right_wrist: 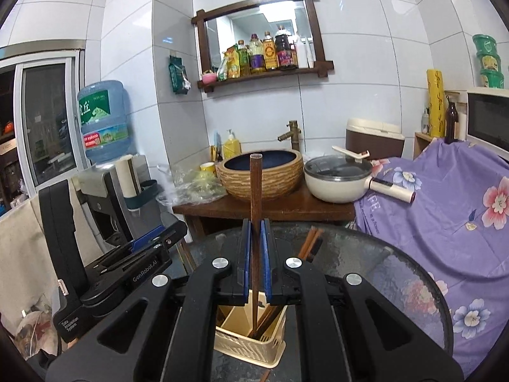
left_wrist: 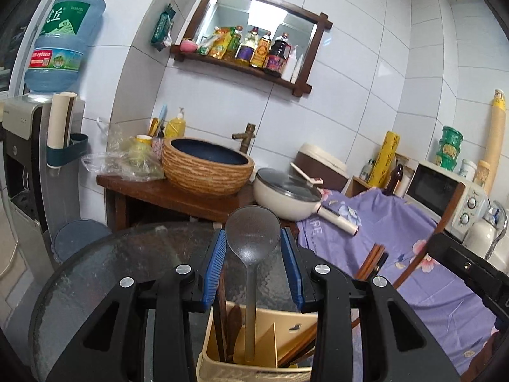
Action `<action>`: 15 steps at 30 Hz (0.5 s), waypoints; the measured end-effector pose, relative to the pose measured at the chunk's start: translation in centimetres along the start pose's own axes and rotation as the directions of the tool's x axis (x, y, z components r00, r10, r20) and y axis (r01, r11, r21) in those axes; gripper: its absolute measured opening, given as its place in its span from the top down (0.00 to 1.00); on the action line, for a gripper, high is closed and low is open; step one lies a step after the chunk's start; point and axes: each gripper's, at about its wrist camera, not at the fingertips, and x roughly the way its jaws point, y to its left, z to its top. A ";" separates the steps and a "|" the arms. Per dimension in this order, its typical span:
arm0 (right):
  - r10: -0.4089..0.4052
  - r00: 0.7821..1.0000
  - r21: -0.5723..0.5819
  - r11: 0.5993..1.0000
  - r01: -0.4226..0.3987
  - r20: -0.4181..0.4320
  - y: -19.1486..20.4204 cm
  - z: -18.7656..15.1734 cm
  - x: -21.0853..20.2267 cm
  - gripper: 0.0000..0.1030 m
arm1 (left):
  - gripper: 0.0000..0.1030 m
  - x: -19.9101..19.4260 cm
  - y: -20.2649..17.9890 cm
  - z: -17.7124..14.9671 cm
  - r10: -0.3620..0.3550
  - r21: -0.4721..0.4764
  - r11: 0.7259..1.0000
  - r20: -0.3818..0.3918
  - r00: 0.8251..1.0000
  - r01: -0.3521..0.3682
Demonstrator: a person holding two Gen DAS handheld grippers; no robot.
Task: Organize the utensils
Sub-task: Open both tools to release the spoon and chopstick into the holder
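The left gripper (left_wrist: 253, 254) is hovering over the round dark glass desk (left_wrist: 111, 264), its blue-padded fingers (left_wrist: 216, 267) standing wide apart on either side of a translucent grey plastic ladle (left_wrist: 252, 238). The pads are not touching the ladle, whose handle is standing upright in the left compartment of the beige slotted plastic utensil holder (left_wrist: 254, 372), next to a dark wooden spoon (left_wrist: 233, 324).

The right gripper (right_wrist: 255, 245) is pinching a long brown wooden chopstick (right_wrist: 255, 191) between nearly closed blue pads; the chopstick is pointing upright, with its lower end reaching down into the same beige holder (right_wrist: 251, 347) below, where other brown chopsticks are leaning at a slant. Whether its tip is touching the holder's bottom is hard to tell.

More reddish-brown chopsticks (right_wrist: 310, 243) are lying farther off on the glass desk (right_wrist: 397, 280), near the edge beside a purple floral cloth (right_wrist: 445, 216).
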 end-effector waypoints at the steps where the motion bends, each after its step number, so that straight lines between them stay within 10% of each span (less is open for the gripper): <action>1: 0.000 1.000 -0.005 1.000 0.000 -0.007 0.0 -0.5 0.2 0.93 | 0.66 0.0 0.0 -0.5 0.003 0.010 1.000 -0.005 1.000 -0.003; 15: 0.002 0.995 -0.010 1.000 -0.003 -0.104 -0.1 -5.3 2.6 0.93 | 0.66 0.9 0.6 -5.0 0.013 0.088 0.996 -0.108 0.994 -0.004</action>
